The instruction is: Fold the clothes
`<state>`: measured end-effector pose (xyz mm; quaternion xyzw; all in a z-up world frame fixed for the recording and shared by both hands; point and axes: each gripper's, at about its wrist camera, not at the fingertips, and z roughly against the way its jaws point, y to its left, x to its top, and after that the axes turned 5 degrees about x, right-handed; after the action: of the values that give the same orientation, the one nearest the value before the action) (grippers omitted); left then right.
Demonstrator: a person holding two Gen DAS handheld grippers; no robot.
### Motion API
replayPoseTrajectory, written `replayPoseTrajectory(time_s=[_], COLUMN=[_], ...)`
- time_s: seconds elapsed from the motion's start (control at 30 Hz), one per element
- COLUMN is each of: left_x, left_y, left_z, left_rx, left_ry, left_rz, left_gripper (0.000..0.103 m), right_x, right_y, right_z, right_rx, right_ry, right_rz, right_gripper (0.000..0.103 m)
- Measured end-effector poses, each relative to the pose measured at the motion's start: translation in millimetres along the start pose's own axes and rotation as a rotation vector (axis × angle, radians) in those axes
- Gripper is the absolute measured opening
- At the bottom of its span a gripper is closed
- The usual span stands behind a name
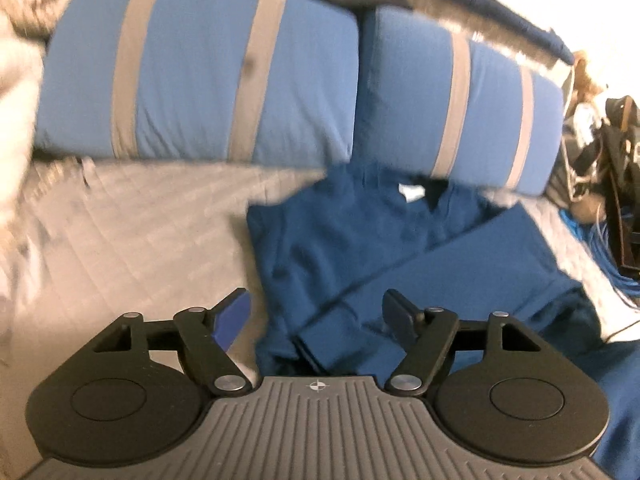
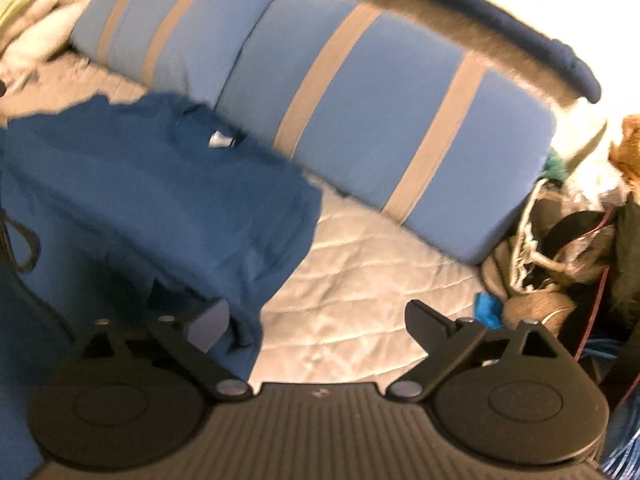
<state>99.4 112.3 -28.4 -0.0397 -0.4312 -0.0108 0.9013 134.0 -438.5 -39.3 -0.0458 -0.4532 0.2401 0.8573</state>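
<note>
Grey quilted bed (image 2: 360, 280), two blue grey-striped pillows (image 1: 200, 80), cluttered bedside (image 2: 560, 240)

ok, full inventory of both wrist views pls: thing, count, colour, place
shirt: 1, dark blue, partly folded on the quilt, pale neck tag toward the pillows
pillows: 2, light blue with grey-tan stripes, side by side behind the shirt
quilt: 1, pale grey, stitched, under the shirt
blanket: 1, whitish, fluffy, left of the pillows
clutter pile: count unclear, dark straps, cords, cloth, right of the quilt; too blurred to name
small blue item: 1, bright blue, quilt's right edge
left gripper: 1, black with blue pads, open, above the shirt's near edge, nothing held
right gripper: 1, black, open wide, at the shirt's right edge, nothing held
</note>
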Motion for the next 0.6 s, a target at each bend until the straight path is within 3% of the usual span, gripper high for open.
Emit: replayPoseTrajectory(time_s=[0.23,0.47,0.6], left_x=[42.5,71.9,80.6], left_y=[2.2,10.7,17.6], left_z=[56.3,121.9,161.9], left_rx=[0.032,0.072,0.099], left_ry=[-0.153,-0.300,-0.361], left_rz=[-0.018,-0.051,-0.047], left_gripper=[0.075,0.076,0.077], right_x=[27.6,48.6,56.4], right_y=[-34.4,-100.1,-122.4], right_z=[49.1,105.5,151.5], right_rx=[-0.103,-0.162,-0.213], right_ry=[-0.126,-0.287,-0.404], right_rz=[-0.057,-0.355,-0.450], right_gripper=[0.103,0.103,0.103])
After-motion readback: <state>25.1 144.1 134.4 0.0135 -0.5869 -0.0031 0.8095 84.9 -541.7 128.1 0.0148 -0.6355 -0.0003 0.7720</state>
